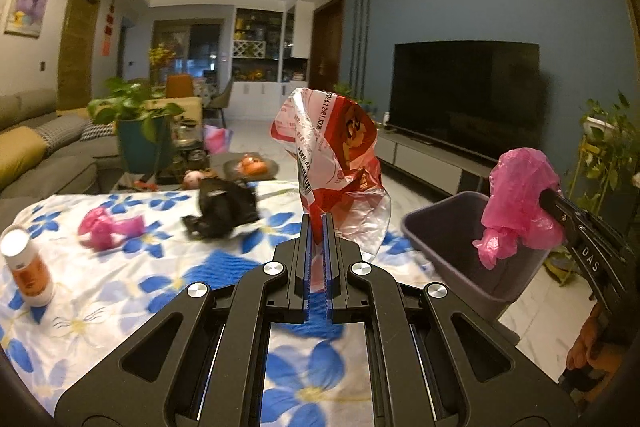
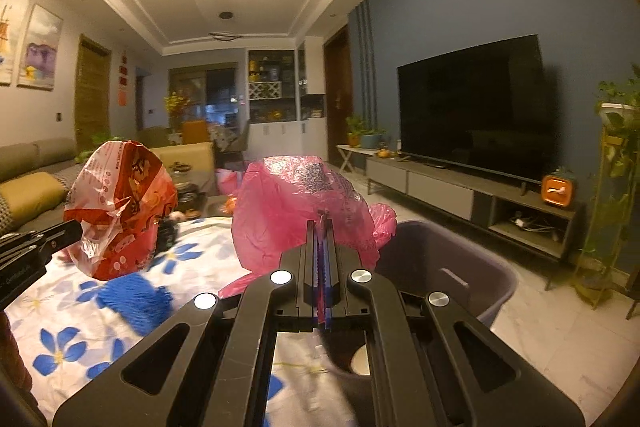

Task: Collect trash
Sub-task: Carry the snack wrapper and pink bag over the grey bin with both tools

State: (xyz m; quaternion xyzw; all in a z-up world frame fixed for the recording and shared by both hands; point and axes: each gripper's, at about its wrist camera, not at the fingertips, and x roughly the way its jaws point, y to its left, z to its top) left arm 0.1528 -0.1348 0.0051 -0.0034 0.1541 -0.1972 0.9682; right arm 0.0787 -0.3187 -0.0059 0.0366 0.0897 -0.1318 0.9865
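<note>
Bin sits right of frame centre beside the floral worktop. Right gripper fingers pinch a pink bag at its rim; left gripper fingers pinch a red wrapper over the cloth. Carry each fully over the opening before letting go.

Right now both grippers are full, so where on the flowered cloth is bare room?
Free: the near cloth between the white bottle and left gripper. Crowded: the far strip, with pink bag scrap and black item.
</note>
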